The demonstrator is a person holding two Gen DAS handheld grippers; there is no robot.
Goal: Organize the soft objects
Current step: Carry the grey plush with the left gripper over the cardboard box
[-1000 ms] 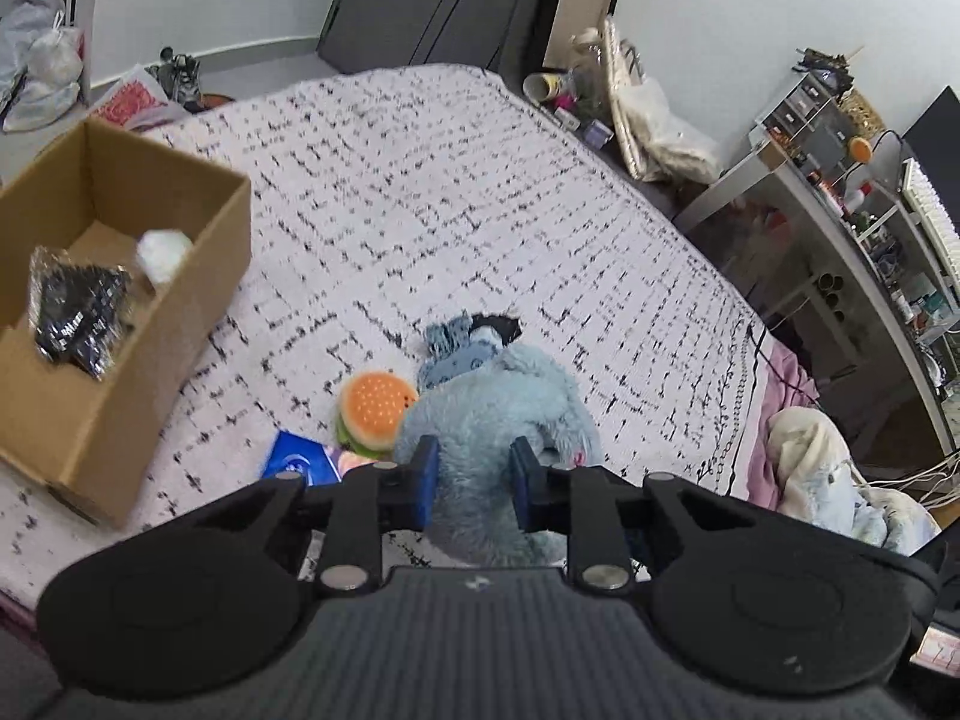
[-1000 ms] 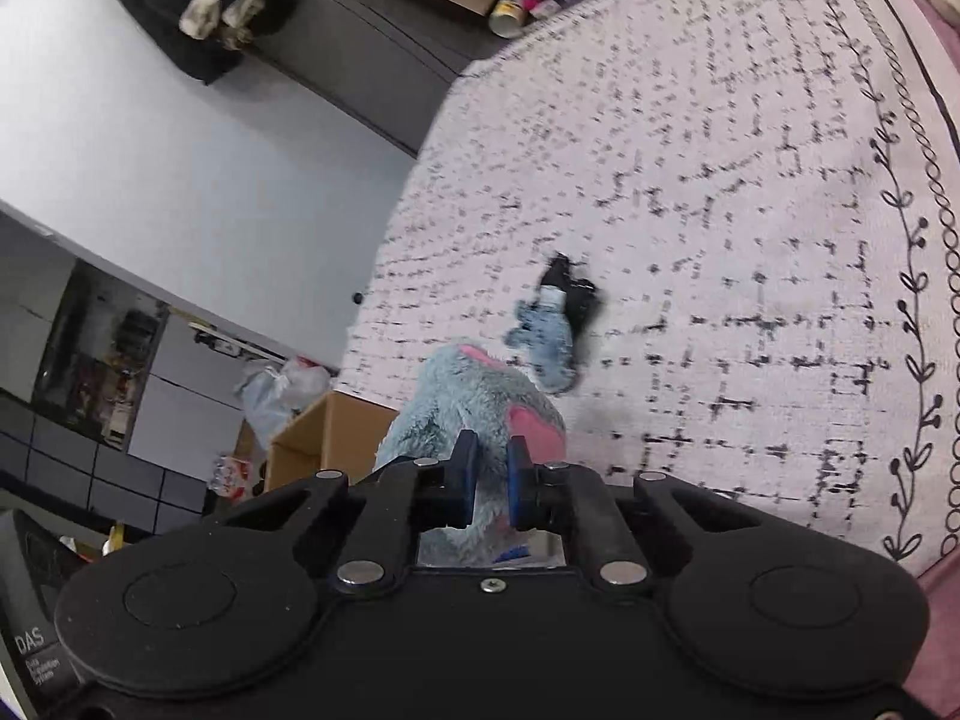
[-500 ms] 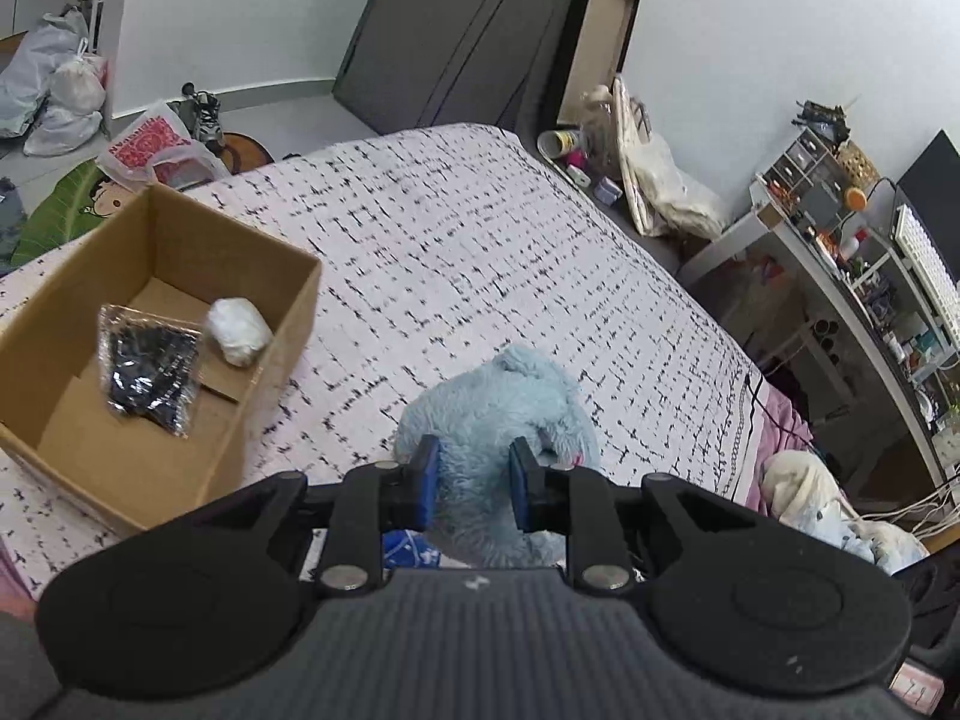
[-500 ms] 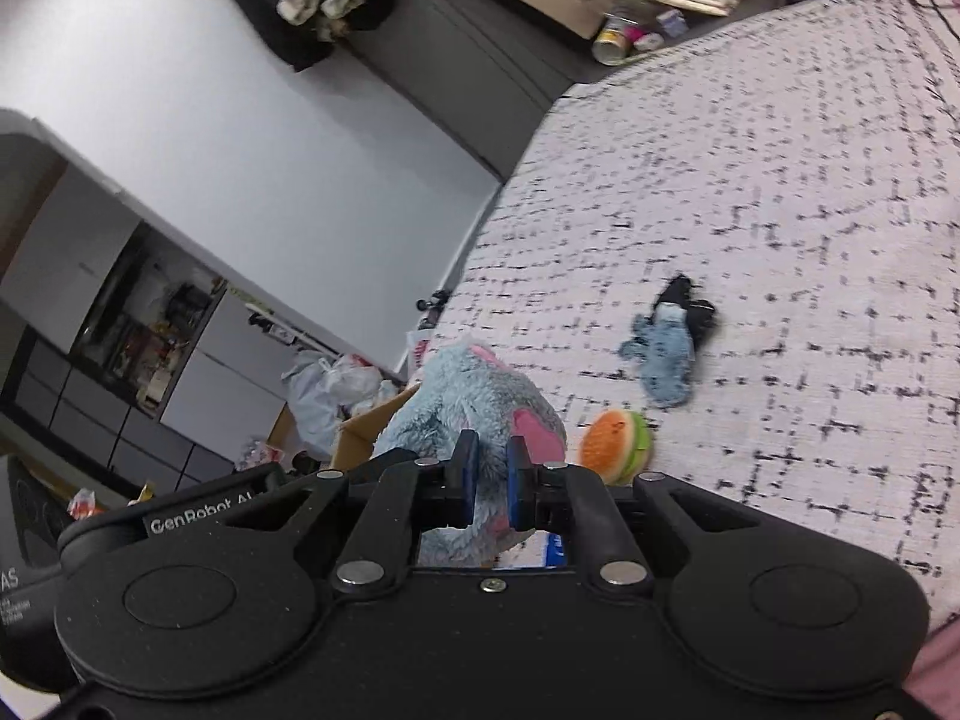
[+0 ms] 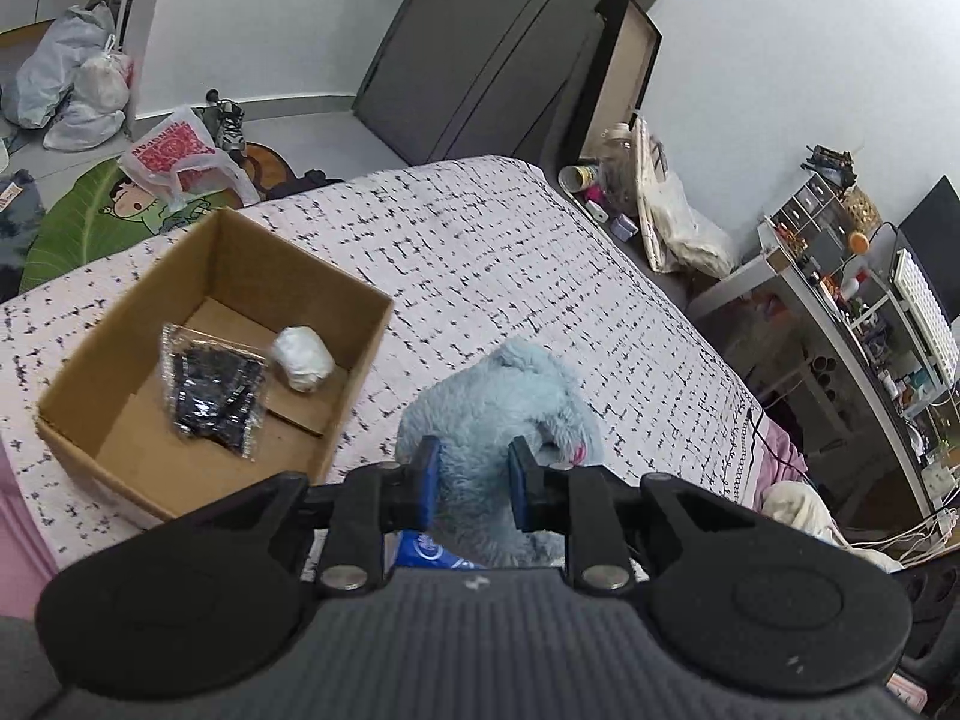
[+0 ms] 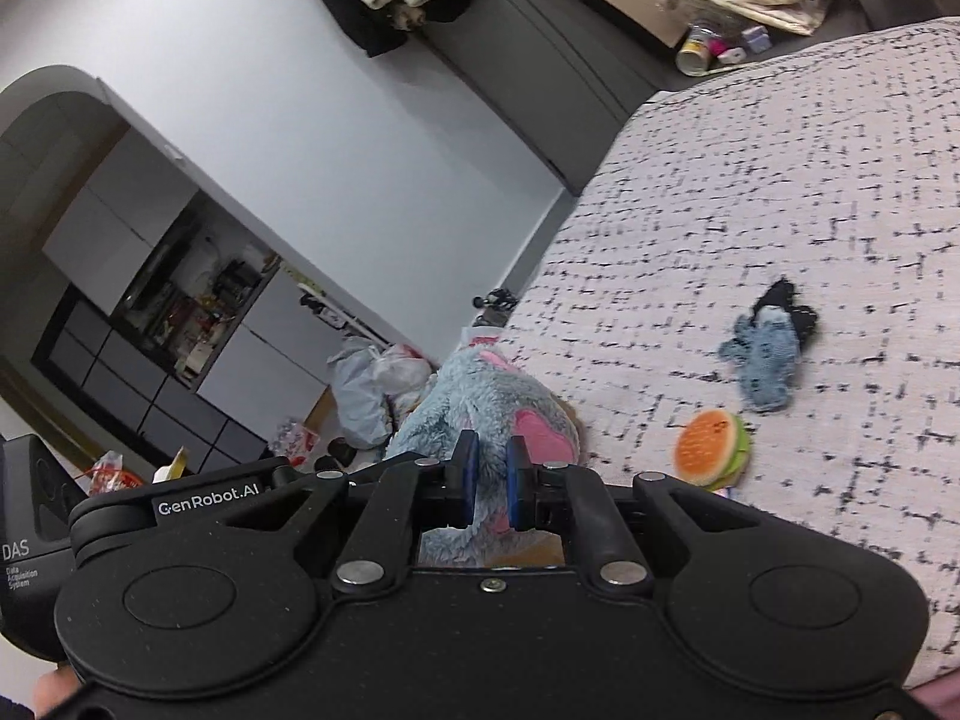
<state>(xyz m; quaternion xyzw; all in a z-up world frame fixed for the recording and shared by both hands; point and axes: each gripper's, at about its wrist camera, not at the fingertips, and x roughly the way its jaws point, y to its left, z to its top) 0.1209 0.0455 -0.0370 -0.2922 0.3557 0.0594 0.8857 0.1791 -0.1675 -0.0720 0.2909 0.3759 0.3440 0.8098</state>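
Both tools gripped the blue plush toy (image 5: 504, 414) above the bed (image 5: 510, 264): the left tool (image 5: 472, 483) clamped on its fur, the right tool (image 6: 489, 480) pinched narrowly on it. Beside the plush sat the cardboard box (image 5: 360, 354), holding a black packet (image 5: 213, 390) and a white bundle (image 5: 303, 358). Beyond the plush, a burger toy (image 6: 712, 449) and a small blue-black plush (image 6: 768, 354) lay on the bed.

The cardboard box (image 5: 198, 360) stands open-topped on the bed (image 5: 510, 276), its near half bare, with a black packet (image 5: 213, 390) and white bundle (image 5: 303, 358) toward its far side. The blue plush (image 5: 498, 414) hangs just right of the box's right wall.
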